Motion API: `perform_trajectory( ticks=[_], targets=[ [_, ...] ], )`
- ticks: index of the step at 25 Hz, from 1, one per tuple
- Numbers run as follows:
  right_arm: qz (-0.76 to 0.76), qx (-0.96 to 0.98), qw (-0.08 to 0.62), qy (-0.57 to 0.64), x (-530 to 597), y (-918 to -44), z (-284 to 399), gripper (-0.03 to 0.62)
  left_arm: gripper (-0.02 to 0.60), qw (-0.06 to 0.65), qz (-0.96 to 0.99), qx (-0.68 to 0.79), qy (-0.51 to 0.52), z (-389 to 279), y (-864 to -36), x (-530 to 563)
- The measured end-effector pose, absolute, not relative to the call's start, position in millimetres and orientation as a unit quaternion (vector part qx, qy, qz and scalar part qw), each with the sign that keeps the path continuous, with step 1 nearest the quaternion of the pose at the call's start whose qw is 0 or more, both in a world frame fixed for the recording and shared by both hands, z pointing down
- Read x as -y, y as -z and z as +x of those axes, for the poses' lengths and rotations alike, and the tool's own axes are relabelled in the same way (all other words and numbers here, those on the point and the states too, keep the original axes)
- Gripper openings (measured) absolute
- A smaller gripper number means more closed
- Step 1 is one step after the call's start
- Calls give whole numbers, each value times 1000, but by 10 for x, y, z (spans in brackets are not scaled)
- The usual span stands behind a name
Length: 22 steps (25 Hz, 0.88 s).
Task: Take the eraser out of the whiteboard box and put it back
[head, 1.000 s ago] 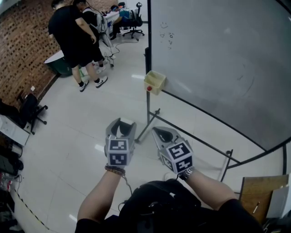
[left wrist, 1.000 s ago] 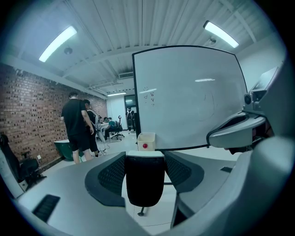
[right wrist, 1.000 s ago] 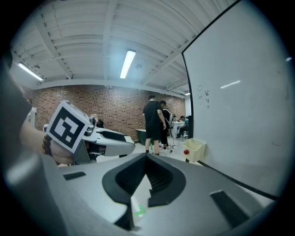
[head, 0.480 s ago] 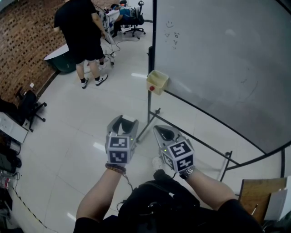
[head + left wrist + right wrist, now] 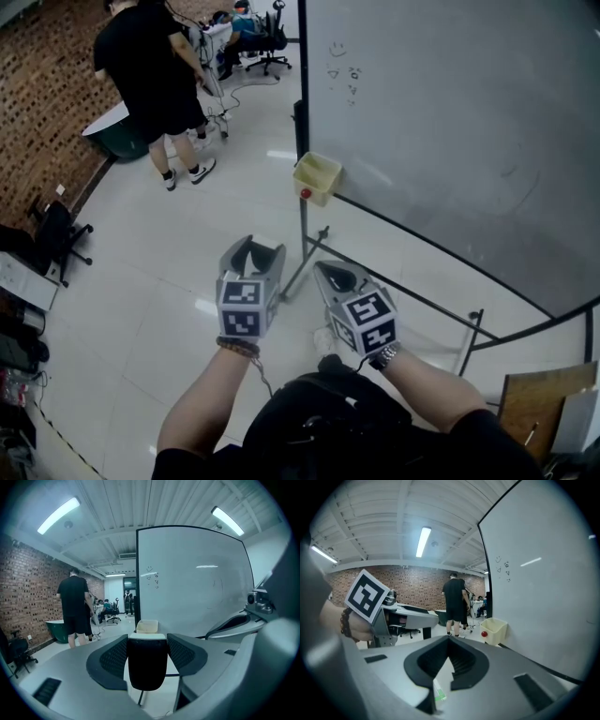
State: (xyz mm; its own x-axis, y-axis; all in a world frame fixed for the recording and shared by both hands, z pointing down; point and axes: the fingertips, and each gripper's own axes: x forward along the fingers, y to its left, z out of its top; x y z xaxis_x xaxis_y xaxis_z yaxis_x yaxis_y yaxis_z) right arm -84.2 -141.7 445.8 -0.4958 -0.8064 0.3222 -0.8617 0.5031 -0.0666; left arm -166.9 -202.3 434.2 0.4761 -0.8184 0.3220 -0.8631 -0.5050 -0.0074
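The pale yellow plastic box (image 5: 317, 178) now sits slightly nearer. Left gripper (image 5: 253, 256) clamps the black, white-backed eraser (image 5: 147, 663), carried for return; right gripper (image 5: 330, 273) is closed, empty.

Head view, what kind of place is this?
Probably an open office or lab workspace: there is a large whiteboard on a stand, a brick wall and a wheeled office chair.
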Motion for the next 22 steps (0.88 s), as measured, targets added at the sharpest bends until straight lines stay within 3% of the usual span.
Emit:
perform_trajectory(
  ticks=[10,12,22],
  targets=[
    [485,856,131,-123,2043,-4555,-692,29,253,91,865,474,-134,-1405,-4354,2624],
    [475,860,136,-130,2148,-4608,-711,86,253,100,865,473,-133,-1382,-4379,2732],
    [417,884,167,-130,2621,-4764,-896,235,253,144,871,456,-109,-1231,-4355,3134]
  ],
)
